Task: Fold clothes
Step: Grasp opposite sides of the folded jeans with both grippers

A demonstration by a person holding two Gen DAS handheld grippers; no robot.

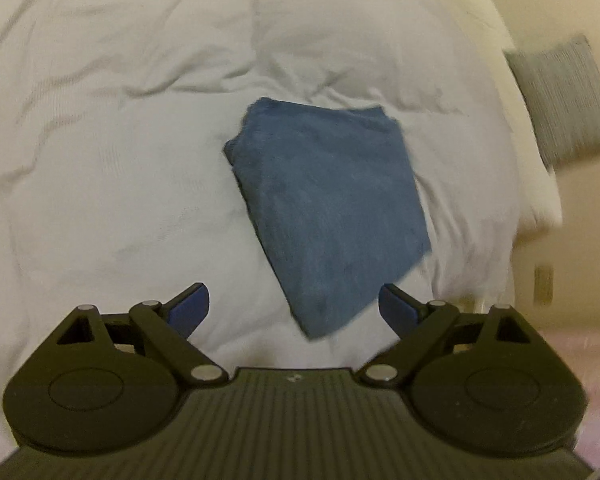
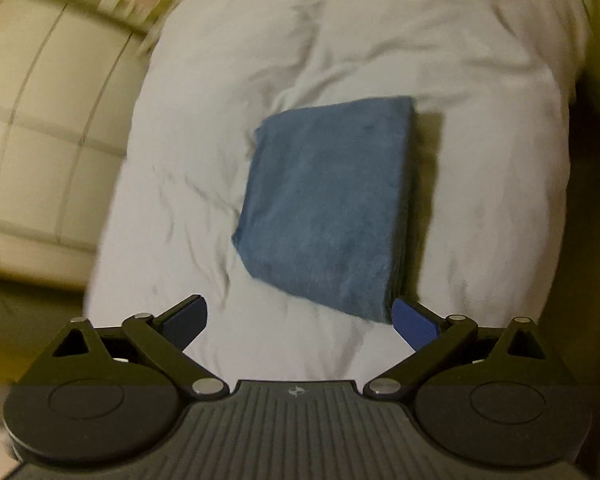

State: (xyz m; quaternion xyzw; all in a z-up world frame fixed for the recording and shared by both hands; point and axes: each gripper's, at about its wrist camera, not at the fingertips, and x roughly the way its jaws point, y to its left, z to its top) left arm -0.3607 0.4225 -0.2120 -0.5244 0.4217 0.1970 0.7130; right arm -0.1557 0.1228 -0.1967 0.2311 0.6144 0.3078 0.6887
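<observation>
A blue cloth (image 1: 328,216) lies folded into a thick square on the white duvet (image 1: 100,160), one corner pointing toward the left wrist camera. My left gripper (image 1: 294,310) hovers over that near corner, open, its blue pads apart and touching nothing. In the right wrist view the same blue cloth (image 2: 328,208) shows its stacked folded edges along its right side. My right gripper (image 2: 300,316) is open above the duvet (image 2: 204,160) just short of the cloth's near edge; its right fingertip (image 2: 414,322) sits close by the near right corner.
A grey striped pillow (image 1: 564,100) lies at the right, beyond the duvet's edge. A cream padded panel with seams (image 2: 40,120) fills the left of the right wrist view. The bed edge falls away on both sides of the cloth.
</observation>
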